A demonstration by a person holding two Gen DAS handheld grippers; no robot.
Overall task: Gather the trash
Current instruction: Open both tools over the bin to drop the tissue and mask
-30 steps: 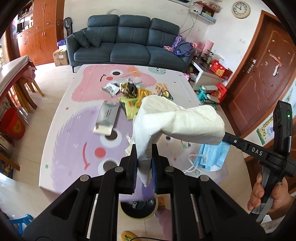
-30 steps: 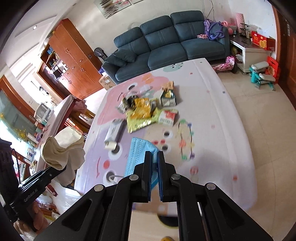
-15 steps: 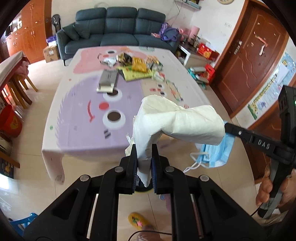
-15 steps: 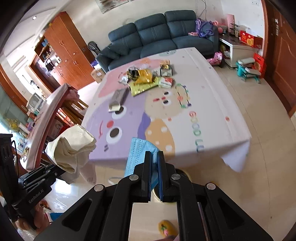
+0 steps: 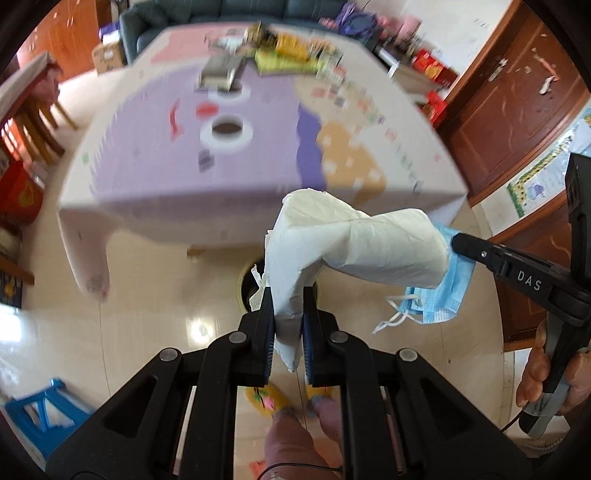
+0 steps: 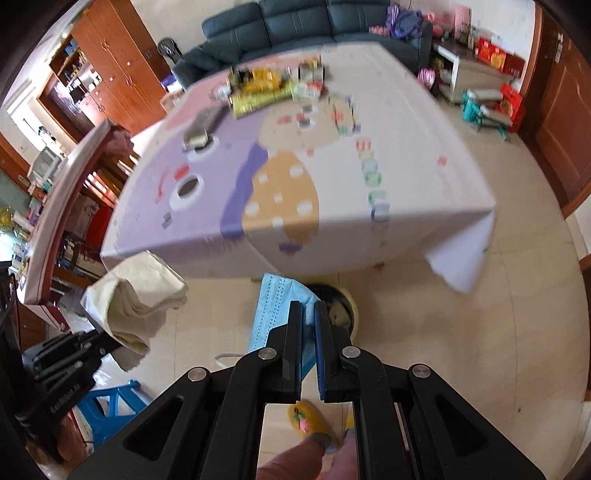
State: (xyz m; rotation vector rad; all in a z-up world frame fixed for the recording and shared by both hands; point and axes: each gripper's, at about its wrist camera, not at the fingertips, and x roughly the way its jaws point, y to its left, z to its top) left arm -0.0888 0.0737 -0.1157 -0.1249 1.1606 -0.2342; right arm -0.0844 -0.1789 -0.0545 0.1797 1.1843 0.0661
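Observation:
My left gripper (image 5: 289,295) is shut on a crumpled white paper towel (image 5: 354,243), which stands up and folds over to the right. My right gripper (image 6: 308,310) is shut on a blue face mask (image 6: 275,314) that hangs with its ear loops loose. In the left wrist view the right gripper (image 5: 458,242) and the mask (image 5: 439,295) sit just right of the towel. Both grippers hang over the floor in front of the table (image 6: 406,177). Below them stands a round yellow-rimmed bin (image 6: 341,306), partly hidden. Blurred wrappers (image 6: 266,85) and a grey pack (image 6: 201,127) lie at the table's far end.
A patterned cloth drapes over the table edge (image 5: 88,258). The person's feet in yellow slippers (image 5: 266,400) stand on the tiled floor below. A blue stool (image 5: 33,417) is at lower left, a wooden door (image 5: 517,92) at right, a sofa (image 6: 314,22) beyond the table.
Both grippers have drawn back from the table and tipped down, each still holding its item. The table's near edge, the floor and the bin have come into view.

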